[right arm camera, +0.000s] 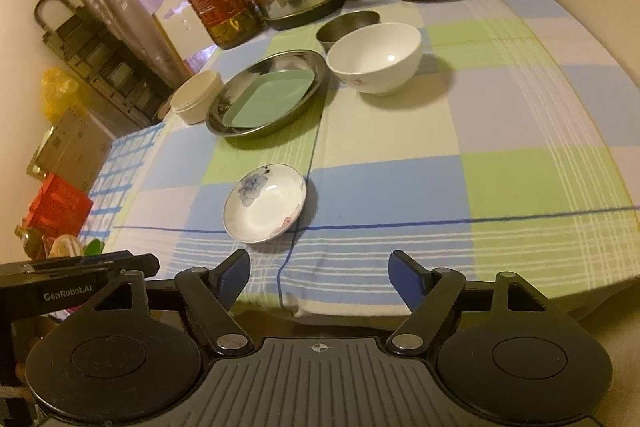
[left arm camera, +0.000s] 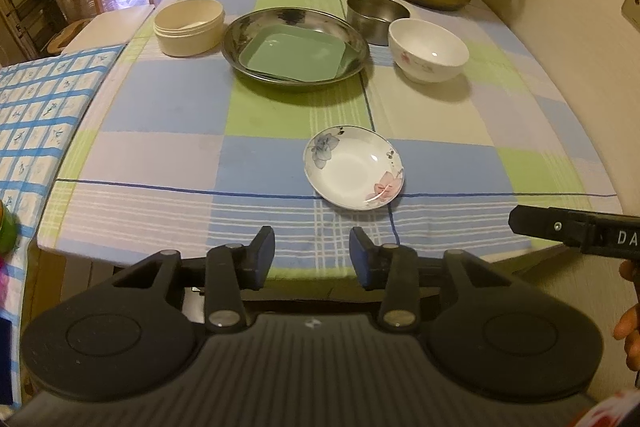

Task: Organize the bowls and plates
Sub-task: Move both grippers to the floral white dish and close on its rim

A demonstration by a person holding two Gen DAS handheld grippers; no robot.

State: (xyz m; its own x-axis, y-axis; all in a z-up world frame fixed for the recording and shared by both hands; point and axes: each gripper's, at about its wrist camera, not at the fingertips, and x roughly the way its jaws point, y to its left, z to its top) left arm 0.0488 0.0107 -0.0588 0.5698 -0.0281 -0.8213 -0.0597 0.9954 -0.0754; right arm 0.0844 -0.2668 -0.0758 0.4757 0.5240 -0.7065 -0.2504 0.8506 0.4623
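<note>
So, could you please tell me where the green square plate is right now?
The green square plate lies inside the round steel dish at the table's far middle, between the cream tub and the white bowl.

steel plate point(left arm camera: 296, 23): shiny metal | saucer point(left arm camera: 354, 167): glossy ceramic | tablecloth point(left arm camera: 160, 107): matt cloth

Nearest me lies a small white saucer point(left arm camera: 354, 167) with a blue flower and a pink one, upright and alone on the cloth. Farther back a green square plate point(left arm camera: 295, 54) rests inside a round steel plate point(left arm camera: 295, 49). Left of that sits a cream bowl point(left arm camera: 189, 26); to the right a white bowl point(left arm camera: 428, 49) just in front of a steel bowl point(left arm camera: 376, 13)
</note>
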